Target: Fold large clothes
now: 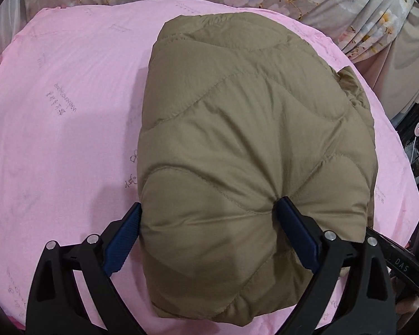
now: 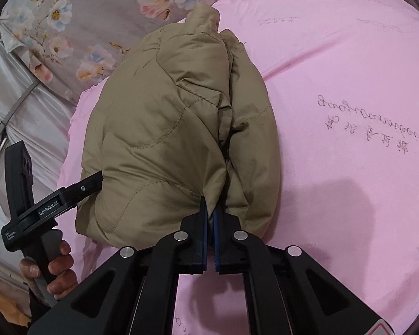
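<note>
Khaki quilted jacket [image 1: 237, 139], one, pinched by two hand-held grippers: left hand-held gripper [image 1: 209, 212], right hand-held gripper [image 2: 209, 209].

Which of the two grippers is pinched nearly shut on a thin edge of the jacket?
The right gripper: its blue pads nearly meet on a thin fold at the tan jacket's near edge. The left gripper instead straddles a thick puffy bulge, jaws wide.

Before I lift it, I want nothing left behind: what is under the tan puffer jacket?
The tan puffer jacket lies folded on the pink sheet, which shows all around it. Whatever is directly beneath the bundle is covered.
</note>
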Available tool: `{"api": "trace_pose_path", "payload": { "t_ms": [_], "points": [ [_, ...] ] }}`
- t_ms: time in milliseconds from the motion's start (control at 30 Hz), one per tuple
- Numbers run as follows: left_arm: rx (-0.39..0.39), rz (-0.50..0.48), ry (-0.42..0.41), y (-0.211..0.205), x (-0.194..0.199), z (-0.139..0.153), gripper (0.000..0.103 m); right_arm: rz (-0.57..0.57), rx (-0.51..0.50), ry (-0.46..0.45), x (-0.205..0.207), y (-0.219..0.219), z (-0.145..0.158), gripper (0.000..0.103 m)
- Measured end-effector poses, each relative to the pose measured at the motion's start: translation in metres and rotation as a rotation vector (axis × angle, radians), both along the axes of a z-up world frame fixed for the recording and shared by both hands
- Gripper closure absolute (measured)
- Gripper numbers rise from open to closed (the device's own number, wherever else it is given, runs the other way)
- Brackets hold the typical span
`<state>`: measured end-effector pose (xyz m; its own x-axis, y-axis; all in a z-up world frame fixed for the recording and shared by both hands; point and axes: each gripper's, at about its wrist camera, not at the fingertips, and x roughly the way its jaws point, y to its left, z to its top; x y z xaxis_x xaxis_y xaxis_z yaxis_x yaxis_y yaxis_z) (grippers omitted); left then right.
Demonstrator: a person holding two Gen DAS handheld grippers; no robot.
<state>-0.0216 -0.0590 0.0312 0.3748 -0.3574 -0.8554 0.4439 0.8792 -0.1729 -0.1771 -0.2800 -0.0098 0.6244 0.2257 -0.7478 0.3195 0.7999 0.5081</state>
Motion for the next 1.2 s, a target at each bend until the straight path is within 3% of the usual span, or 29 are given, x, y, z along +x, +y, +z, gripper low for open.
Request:
{"api": "trace_pose_path", "payload": {
  "t_ms": [433,467,533,567,600,733,867,967,1033,1133,1200],
  "points": [
    [-0.015,0.008,0.005,-0.004,0.002,-0.001,0.012,-0.009,-0.035,-0.002,-0.009,0.004,0.005,0.099],
    [-0.028,0.008,0.018,0.000,0.001,0.002,0.013,-0.010,-0.045,0.003,-0.011,0.004,0.010,0.092],
    [-0.076,0.006,0.048,0.011,0.004,0.012,0.015,-0.024,-0.028,-0.029,-0.018,-0.005,0.027,0.063],
    [-0.103,0.010,0.059,0.017,0.008,0.016,0.014,-0.042,-0.026,-0.050,-0.021,-0.009,0.035,0.032],
    [-0.138,0.020,0.068,0.025,0.012,0.021,0.014,-0.068,-0.038,-0.081,-0.025,-0.016,0.046,0.018],
    [-0.262,0.053,0.133,0.045,0.050,0.033,0.007,-0.085,0.006,-0.159,-0.010,-0.048,0.068,0.017],
    [-0.296,0.030,0.171,0.032,0.082,0.028,0.006,-0.089,0.186,-0.112,0.032,-0.077,0.041,0.017],
    [-0.323,-0.004,0.262,0.015,0.101,0.007,0.005,-0.065,0.324,-0.078,0.059,-0.080,0.014,0.016],
    [-0.335,0.004,0.299,0.010,0.109,-0.006,0.005,-0.058,0.363,-0.055,0.070,-0.077,-0.001,0.016],
    [-0.374,0.011,0.321,0.007,0.117,-0.014,0.005,-0.028,0.422,-0.079,0.079,-0.069,-0.013,0.005],
    [-0.396,0.013,0.319,0.005,0.118,-0.018,0.005,-0.013,0.411,-0.093,0.084,-0.061,-0.015,0.005]
  ]
}}
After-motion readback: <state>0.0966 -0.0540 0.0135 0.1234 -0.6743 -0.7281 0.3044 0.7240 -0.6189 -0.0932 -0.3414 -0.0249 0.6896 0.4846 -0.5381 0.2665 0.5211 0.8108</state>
